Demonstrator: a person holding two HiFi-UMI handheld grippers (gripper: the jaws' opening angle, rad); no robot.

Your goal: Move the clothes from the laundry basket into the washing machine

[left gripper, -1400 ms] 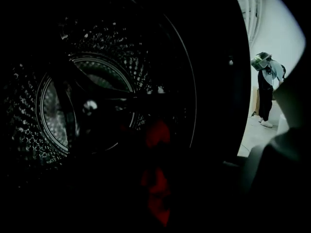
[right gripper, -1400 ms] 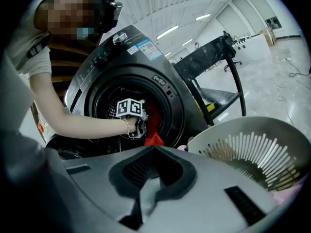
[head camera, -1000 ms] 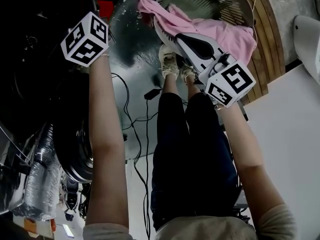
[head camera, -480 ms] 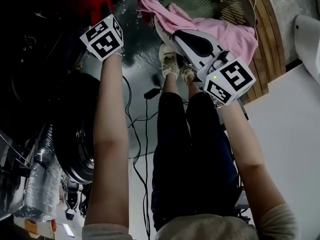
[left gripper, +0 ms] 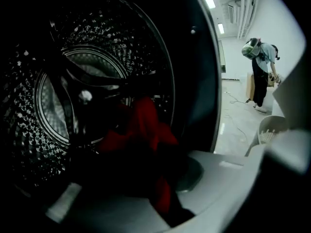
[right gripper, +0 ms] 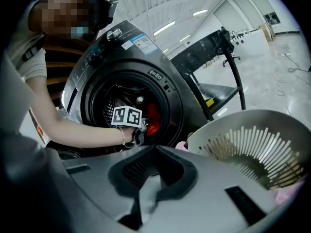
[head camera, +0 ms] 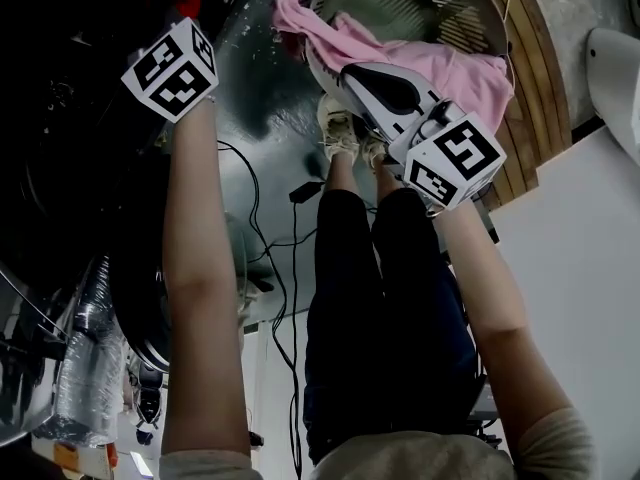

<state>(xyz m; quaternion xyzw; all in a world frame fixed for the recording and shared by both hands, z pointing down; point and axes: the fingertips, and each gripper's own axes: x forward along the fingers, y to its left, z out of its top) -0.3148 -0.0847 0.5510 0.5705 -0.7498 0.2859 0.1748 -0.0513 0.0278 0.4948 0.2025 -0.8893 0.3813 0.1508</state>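
The left gripper (left gripper: pixel 163 193), at the mouth of the dark grey front-loading washing machine (right gripper: pixel 167 89), has just been closing. Its jaws stand nearly together with a fold of the soft red garment (left gripper: pixel 146 125) between them, the rest bunched at the lip of the steel drum (left gripper: pixel 53 86). The right gripper (right gripper: pixel 148 188) is closed, apparently on nothing, by the white slotted plastic laundry basket (right gripper: pixel 228 125), where a pink cloth (head camera: pixel 445 68) drapes over the rim. Such cloth looks light and limp and probably trails, so pinch a bunched fold. Only the left gripper view shows the drum's inside; only the head view shows the pink cloth whole.
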